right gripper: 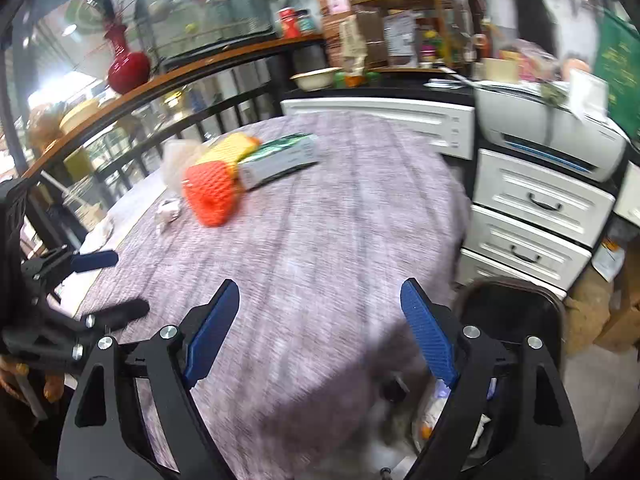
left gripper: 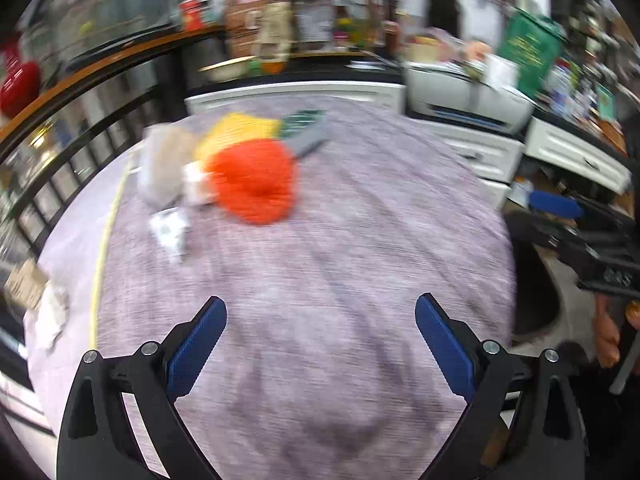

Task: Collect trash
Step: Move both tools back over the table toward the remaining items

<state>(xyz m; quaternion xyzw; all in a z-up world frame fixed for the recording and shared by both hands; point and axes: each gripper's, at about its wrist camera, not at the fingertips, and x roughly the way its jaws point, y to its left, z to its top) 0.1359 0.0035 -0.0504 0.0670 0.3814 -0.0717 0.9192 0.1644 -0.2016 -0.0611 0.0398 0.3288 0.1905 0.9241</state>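
Observation:
A pile of trash lies at the far left of the purple-grey tablecloth (left gripper: 360, 220): an orange foam net (left gripper: 252, 180) (right gripper: 212, 194), a yellow foam net (left gripper: 236, 132) (right gripper: 232, 148), a grey and green box (left gripper: 308, 132) (right gripper: 280, 160), a crumpled clear bag (left gripper: 164, 164) and a small white wrapper (left gripper: 170, 228) (right gripper: 168, 210). My left gripper (left gripper: 320, 304) hovers open over bare cloth, well short of the pile, with nothing between its blue pads. My right gripper (right gripper: 320, 286) is open and empty too, above the table's near right edge. Both views are motion-blurred.
A black-lined bin (right gripper: 516, 304) with scraps inside stands below the table's right edge. White drawers (right gripper: 536, 208) and a printer (right gripper: 548, 136) are to the right. A black railing (right gripper: 160, 128) with a wooden top runs behind the table. Crumpled paper (left gripper: 52, 312) lies at the left edge.

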